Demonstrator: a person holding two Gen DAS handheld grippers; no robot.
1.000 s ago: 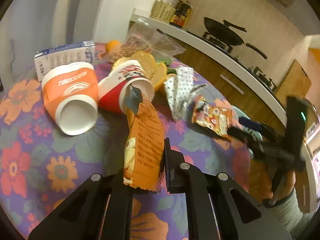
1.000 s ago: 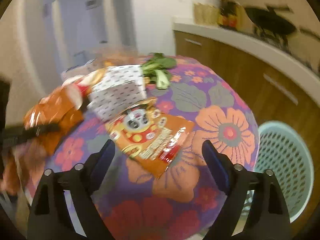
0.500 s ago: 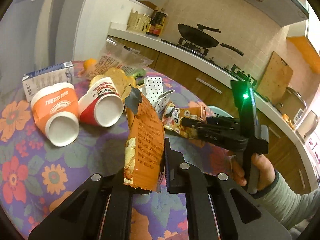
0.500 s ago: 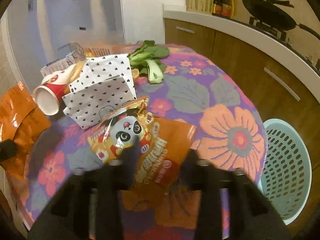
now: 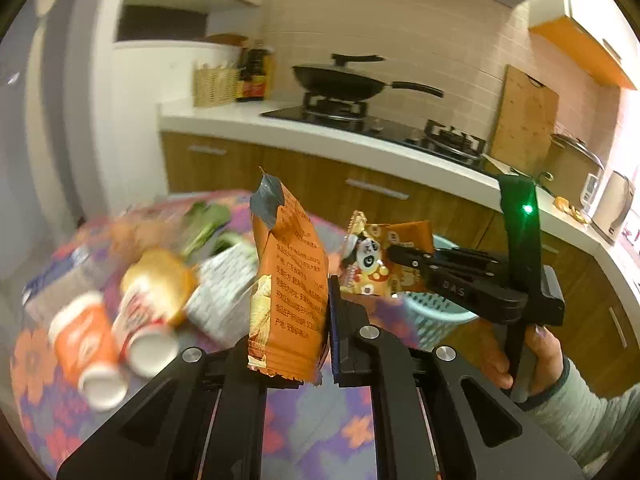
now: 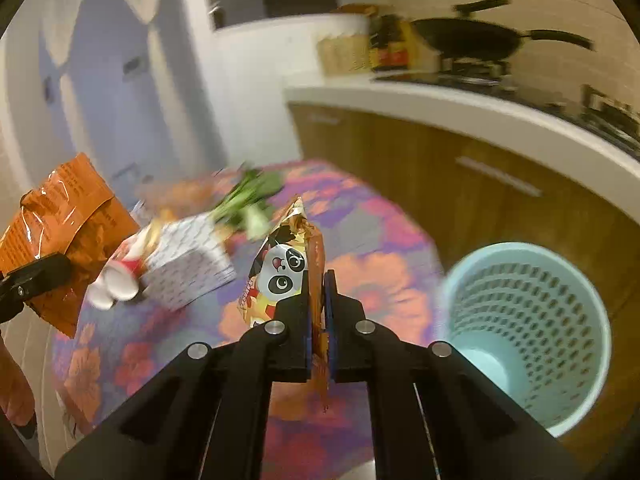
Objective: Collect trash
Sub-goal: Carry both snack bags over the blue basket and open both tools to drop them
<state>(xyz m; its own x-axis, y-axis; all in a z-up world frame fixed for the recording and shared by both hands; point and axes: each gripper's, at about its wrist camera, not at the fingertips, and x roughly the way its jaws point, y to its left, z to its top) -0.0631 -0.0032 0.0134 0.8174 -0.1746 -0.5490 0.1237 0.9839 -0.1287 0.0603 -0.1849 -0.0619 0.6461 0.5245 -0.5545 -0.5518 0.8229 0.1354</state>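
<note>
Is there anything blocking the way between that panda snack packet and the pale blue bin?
Nothing visible does. The right gripper holds the orange panda-print snack packet up off the flowered tablecloth, and the perforated light blue plastic basket stands open beside the table with only air between.

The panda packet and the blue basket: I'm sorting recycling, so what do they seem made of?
The panda packet looks like thin glossy plastic film, perhaps foil-lined: it creases and glints. The blue basket looks like matte moulded plastic, its wall pierced with regular holes.
</note>
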